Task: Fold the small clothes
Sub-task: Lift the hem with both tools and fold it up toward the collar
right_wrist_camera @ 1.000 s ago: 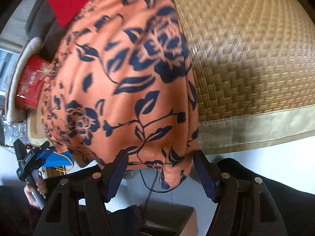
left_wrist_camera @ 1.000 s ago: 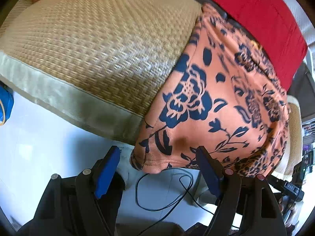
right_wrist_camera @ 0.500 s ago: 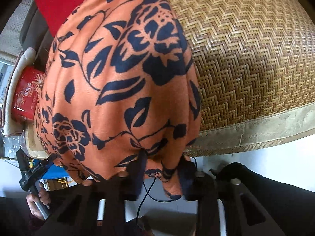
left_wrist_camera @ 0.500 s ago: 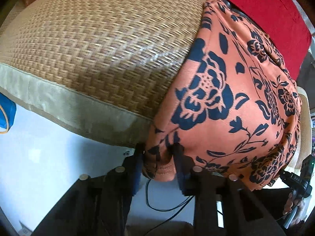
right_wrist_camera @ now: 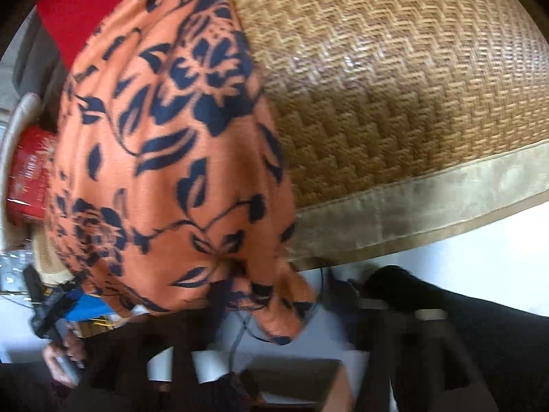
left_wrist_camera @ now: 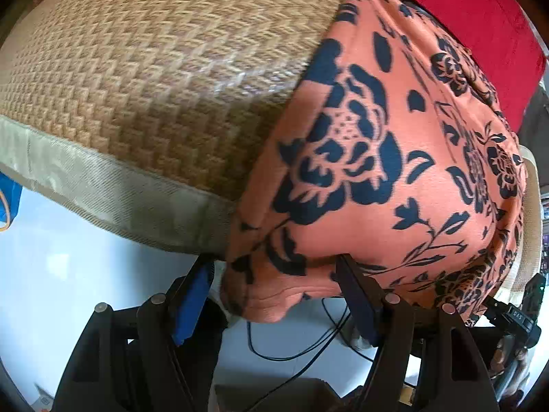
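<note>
The orange floral garment (left_wrist_camera: pixel 394 158) lies draped over the woven mat (left_wrist_camera: pixel 164 79), its lower corners hanging past the mat's beige border (left_wrist_camera: pixel 113 202). The left tool (left_wrist_camera: pixel 274 295) has just been opening; its jaws stand apart on either side of one hanging corner, not pressing it. The right tool (right_wrist_camera: pixel 284 309), blurred, has also just been opening, wide around the other corner. A red cloth (left_wrist_camera: pixel 480 17) lies beyond the garment, farther from the border.

Garment (left_wrist_camera: pixel 394 158) on woven mat (left_wrist_camera: pixel 164 79), corner hanging over front edge; cable (left_wrist_camera: pixel 295 350) on floor below.
</note>
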Available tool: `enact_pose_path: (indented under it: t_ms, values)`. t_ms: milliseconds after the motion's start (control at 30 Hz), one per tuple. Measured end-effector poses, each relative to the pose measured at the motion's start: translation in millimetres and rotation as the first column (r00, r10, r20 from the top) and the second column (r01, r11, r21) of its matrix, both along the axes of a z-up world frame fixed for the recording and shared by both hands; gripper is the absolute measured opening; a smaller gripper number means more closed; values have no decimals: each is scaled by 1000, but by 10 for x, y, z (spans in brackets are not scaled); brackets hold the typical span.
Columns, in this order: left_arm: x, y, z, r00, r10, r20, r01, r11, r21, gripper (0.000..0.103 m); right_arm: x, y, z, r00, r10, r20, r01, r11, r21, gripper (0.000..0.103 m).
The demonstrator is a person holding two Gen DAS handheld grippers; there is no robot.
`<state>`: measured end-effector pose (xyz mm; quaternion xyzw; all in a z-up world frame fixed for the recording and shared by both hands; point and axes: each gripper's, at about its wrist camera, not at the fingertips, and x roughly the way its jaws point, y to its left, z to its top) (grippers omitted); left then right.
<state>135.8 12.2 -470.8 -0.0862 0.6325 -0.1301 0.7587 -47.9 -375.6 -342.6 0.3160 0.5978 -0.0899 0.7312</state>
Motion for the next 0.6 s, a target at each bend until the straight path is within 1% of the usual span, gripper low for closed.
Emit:
enact_pose_path:
  t_ms: [33, 67, 133, 167, 233, 267, 300, 333, 367, 400, 433, 467, 500, 567, 600]
  values:
    - [-11, -64, 33, 1000, -3, 5, 3, 1000, -1, 74, -18, -25, 19, 1000, 6, 11, -5, 1000, -16, 77]
    - [1, -102, 36, 1000, -7, 8, 7, 1000, -4, 74, -47, -62, 19, 1000, 16, 24, -16, 1000, -13, 77]
    - [32, -141, 37, 1000, -8, 4, 9, 1000, -18, 73, -33, -65, 31, 997, 19, 71, -21, 1000, 23, 77]
    - [50, -154, 38, 1000, -6, 0, 6, 999, -32, 71, -22, -62, 19, 997, 10, 82, -13, 999, 36, 77]
    - [73, -162, 38, 1000, -11, -7, 11, 997, -75, 59, -6, -81, -74, 997, 2, 78, -7, 997, 73, 77]
    - [76, -177, 45, 1000, -15, -9, 15, 995, -97, 51, 4, -69, -119, 997, -8, 76, 1, 996, 94, 75]
    - [81, -205, 60, 1000, -23, -6, 22, 993, -114, 41, 39, -49, -187, 997, -32, 76, 22, 991, 130, 67]
    - [60, -238, 68, 999, -32, -2, 32, 992, -124, 33, 1, -72, -218, 995, -55, 86, 39, 983, 179, 55]
    - [54, -278, 92, 999, -46, 2, 46, 991, -124, 12, -16, -60, -202, 994, -40, 98, 19, 979, 205, 27]
    - [3, -293, 102, 999, -50, 9, 51, 992, -119, 7, -31, -26, -146, 995, -11, 103, -7, 985, 172, 18]
    - [-19, -323, 126, 998, -52, 19, 54, 991, -119, 7, -46, 3, -91, 994, 9, 111, -25, 990, 139, 13]
    - [-35, -335, 176, 998, -54, 31, 58, 989, -135, 7, -71, 26, -45, 992, 24, 122, -39, 991, 128, 9]
    - [-98, -344, 256, 998, -54, 40, 60, 985, -160, 7, -96, 35, 18, 990, 21, 140, -40, 990, 135, 9]
    - [-148, -347, 402, 997, -51, 63, 64, 974, -219, 7, -199, 4, 195, 978, -7, 208, -29, 985, 171, 9]
    - [-185, -345, 519, 994, -55, 90, 76, 965, -249, 7, -253, -3, 293, 970, -15, 243, -31, 982, 185, 9]
